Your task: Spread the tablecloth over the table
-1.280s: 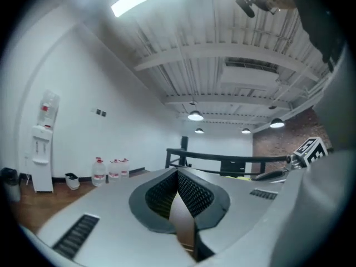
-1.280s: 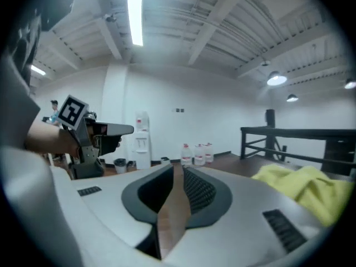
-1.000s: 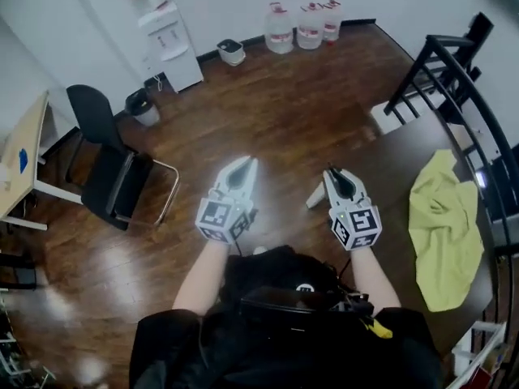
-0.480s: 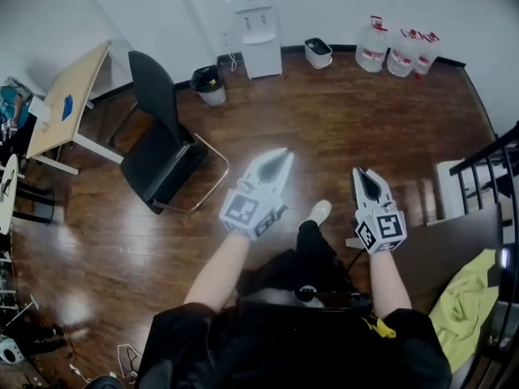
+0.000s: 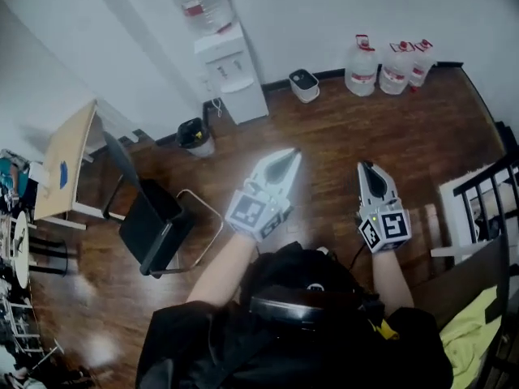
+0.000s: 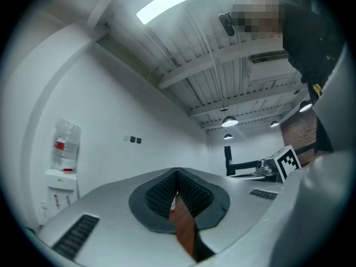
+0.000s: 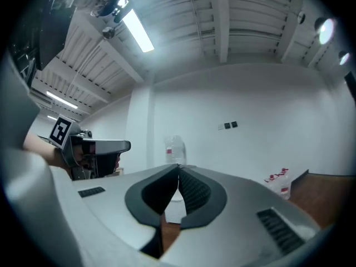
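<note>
The yellow tablecloth (image 5: 474, 331) lies crumpled on the dark table (image 5: 458, 278), at the bottom right corner of the head view and partly cut off by the frame. Both grippers are held out over the wooden floor, well away from the cloth and pointing toward the far wall. My left gripper (image 5: 284, 159) (image 6: 177, 174) is shut with nothing in it. My right gripper (image 5: 366, 168) (image 7: 178, 168) is shut and empty too. Each gripper view looks level at the white wall and ceiling, with no cloth in sight.
A water dispenser (image 5: 231, 71) stands against the far wall, with a black bin (image 5: 195, 134), a white bin (image 5: 304, 85) and water jugs (image 5: 393, 63) along it. A black chair (image 5: 150, 225) and a wooden desk (image 5: 65, 164) are at left. A black metal chair (image 5: 486, 193) is at right.
The head view has swung away from the table, so the cloth has slid from mid right to the bottom right corner. Both grippers travelled with the turn and hold nothing.
</note>
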